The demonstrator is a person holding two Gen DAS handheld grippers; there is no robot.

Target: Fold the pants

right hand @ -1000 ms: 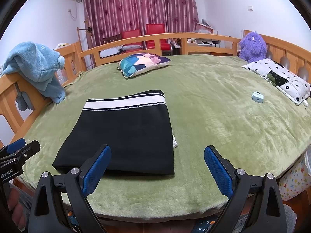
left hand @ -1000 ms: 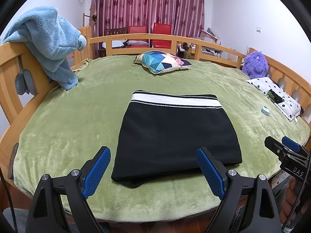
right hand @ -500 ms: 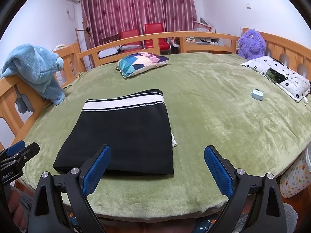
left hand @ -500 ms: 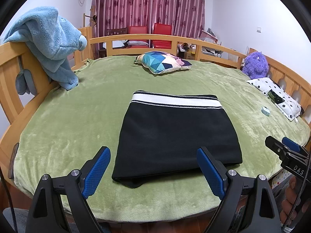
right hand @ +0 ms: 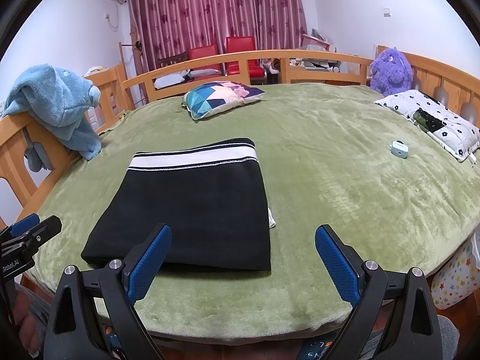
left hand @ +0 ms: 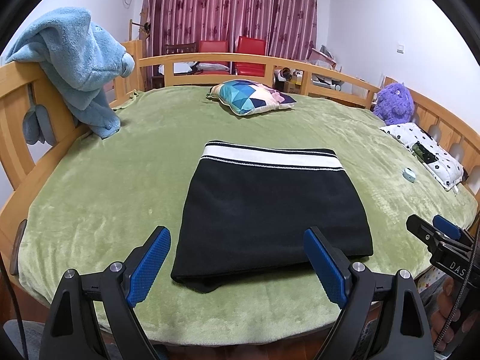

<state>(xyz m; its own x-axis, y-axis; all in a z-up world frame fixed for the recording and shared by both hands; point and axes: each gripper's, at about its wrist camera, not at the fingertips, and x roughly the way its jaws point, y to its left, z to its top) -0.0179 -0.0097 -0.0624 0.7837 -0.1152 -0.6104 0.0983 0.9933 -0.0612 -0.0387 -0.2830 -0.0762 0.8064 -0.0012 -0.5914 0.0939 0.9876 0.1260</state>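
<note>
I see the black pants (left hand: 270,210) folded into a neat rectangle at the middle of the frame on the bed's green blanket (left hand: 105,195), white waistband at the far edge. My left gripper (left hand: 237,265) hangs at the lower edge with its jaws spread, nothing between them. My right gripper (right hand: 243,265) is likewise spread and empty, with the pants at lower left of its view.

Black left gripper (left hand: 237,265) frame, blue textured pads, silver screws
</note>
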